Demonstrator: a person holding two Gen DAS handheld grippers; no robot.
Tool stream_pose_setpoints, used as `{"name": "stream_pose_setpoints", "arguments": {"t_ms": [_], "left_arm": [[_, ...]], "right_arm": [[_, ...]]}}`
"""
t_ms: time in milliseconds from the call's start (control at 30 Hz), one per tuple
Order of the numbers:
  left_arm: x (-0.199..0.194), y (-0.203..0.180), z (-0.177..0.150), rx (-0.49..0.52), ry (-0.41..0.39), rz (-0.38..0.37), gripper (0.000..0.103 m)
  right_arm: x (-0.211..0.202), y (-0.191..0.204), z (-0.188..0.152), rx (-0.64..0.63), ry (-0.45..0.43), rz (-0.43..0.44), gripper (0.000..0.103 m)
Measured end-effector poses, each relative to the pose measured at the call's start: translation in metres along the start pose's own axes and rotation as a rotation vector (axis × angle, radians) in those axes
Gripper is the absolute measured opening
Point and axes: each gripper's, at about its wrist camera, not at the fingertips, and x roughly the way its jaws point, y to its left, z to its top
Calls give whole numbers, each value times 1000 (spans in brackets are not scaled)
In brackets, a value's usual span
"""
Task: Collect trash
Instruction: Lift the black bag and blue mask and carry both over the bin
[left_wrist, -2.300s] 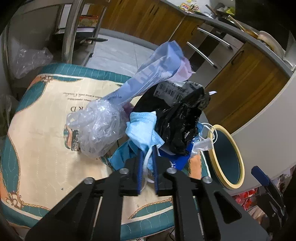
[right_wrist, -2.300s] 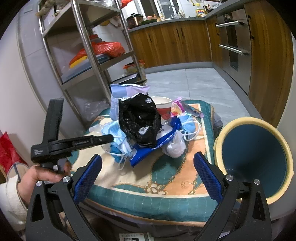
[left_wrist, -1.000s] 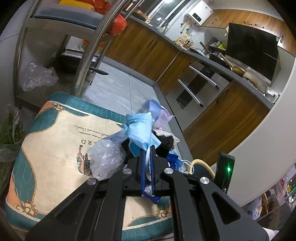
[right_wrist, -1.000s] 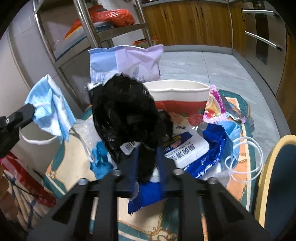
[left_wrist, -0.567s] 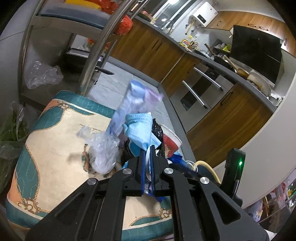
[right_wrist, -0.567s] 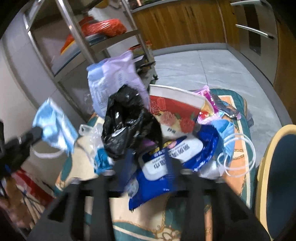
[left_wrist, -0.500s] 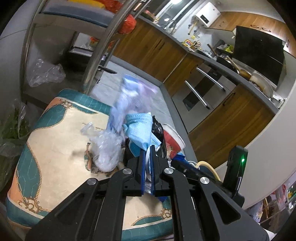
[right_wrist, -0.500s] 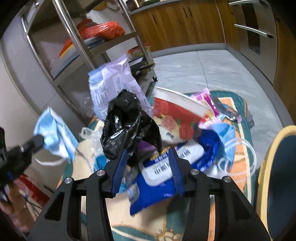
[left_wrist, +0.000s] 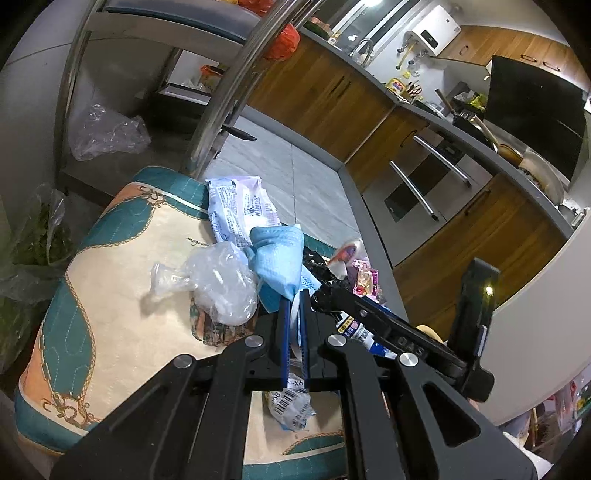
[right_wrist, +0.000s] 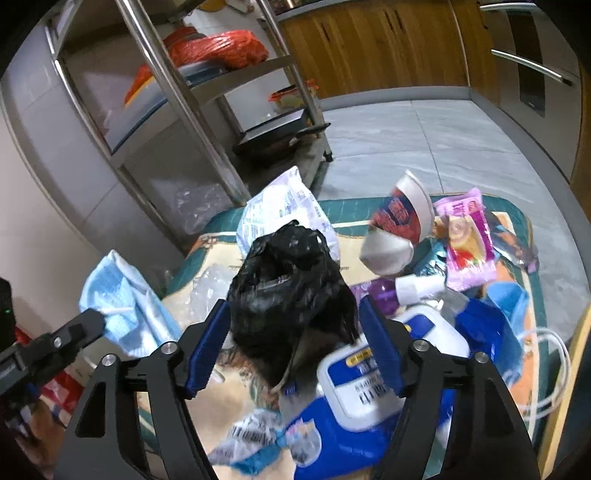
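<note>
1. Your left gripper (left_wrist: 294, 295) is pinching the blue face mask (left_wrist: 280, 258) between nearly closed jaws. The mask is standing up and forward from the fingertips, its white ear loop running back between them.
2. Your right gripper (right_wrist: 291, 317) is sitting partly open, the black plastic bag (right_wrist: 291, 295) filling the gap between its blue pads. Whether the pads are actually pressing the bag, the pictures are not showing.
3. The bag is lying straight ahead of that gripper, bulging upward, its long axis roughly upright. It is hanging over the blue wipes pack (right_wrist: 373, 384) on the patterned cushion (left_wrist: 110, 295).
4. The bin rim (right_wrist: 576, 369) is showing only as a yellow edge at the far right of the right wrist view. So the right gripper is looking nearer to it than the left.
5. The right tool is pointing forward and slightly down over the pile, while the left is coming in from the right tool's left side, level with the mask.
6. The tipped paper cup (right_wrist: 399, 236) and pink wrapper (right_wrist: 465, 243) are lying beyond the bag, not yet collected.
</note>
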Motion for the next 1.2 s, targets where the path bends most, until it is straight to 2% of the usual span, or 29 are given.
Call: {"name": "stream_pose_setpoints", "arguments": {"t_ms": [200, 267, 300, 367, 500, 600, 867, 1200], "left_arm": [[4, 0, 0, 6, 1, 6, 4], [4, 0, 0, 5, 1, 6, 4], [4, -1, 0, 5, 1, 6, 4], [4, -2, 1, 6, 0, 5, 4], [4, -3, 1, 6, -7, 1, 4], [1, -5, 1, 8, -18, -5, 4], [-11, -15, 2, 35, -69, -38, 4], [-23, -33, 3, 78, -120, -109, 4]], "right_arm": [[18, 4, 2, -20, 37, 20, 73], [21, 6, 0, -28, 50, 40, 59], [23, 8, 1, -32, 53, 40, 55], [24, 10, -2, -42, 59, 45, 35], [19, 10, -5, -40, 43, 43, 14], [8, 7, -4, -26, 10, 53, 11], [-42, 5, 8, 6, -98, 82, 11], [-133, -10, 3, 5, -232, 77, 9]]}}
